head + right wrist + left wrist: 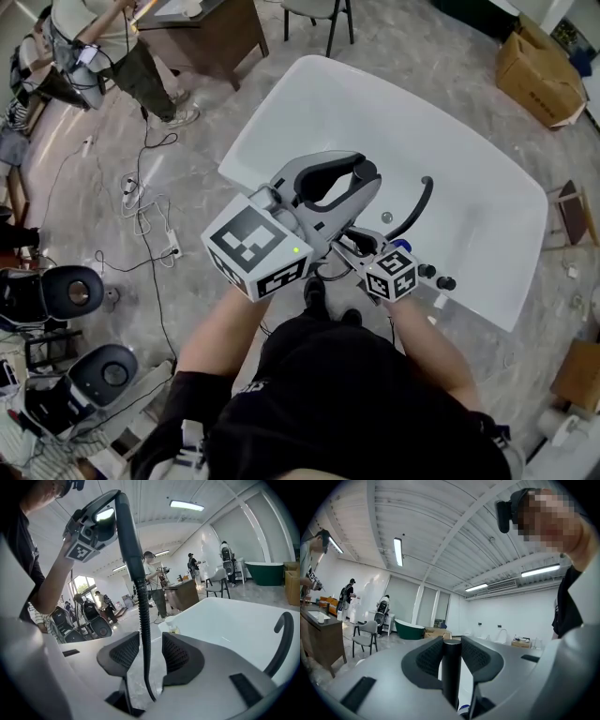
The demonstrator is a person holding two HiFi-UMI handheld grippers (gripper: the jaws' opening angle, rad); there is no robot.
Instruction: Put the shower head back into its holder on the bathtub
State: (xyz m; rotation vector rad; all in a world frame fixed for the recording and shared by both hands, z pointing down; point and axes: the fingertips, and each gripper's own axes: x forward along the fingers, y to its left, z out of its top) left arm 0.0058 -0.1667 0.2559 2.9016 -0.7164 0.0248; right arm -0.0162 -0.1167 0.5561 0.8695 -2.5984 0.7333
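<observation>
The black shower head handle [451,667] stands upright between the pads of my left gripper [451,656], which is shut on it. In the right gripper view the shower head [125,531] hangs high at the left in that gripper, and its ribbed black hose [144,620] drops through the gap of my right gripper [151,654]. Those jaws are open, and the pads do not press on the hose. In the head view my left gripper [367,173] and right gripper [356,246] hover over the near rim of the white bathtub [281,94]. The holder is not clearly seen.
A curved black spout [419,202] rises from the tub's near side, with small black fittings [437,277] on the rim beside it. A small bottle [173,629] sits on the rim. Cables [141,202] trail on the floor at the left. People, a desk [202,33] and boxes [539,70] stand further off.
</observation>
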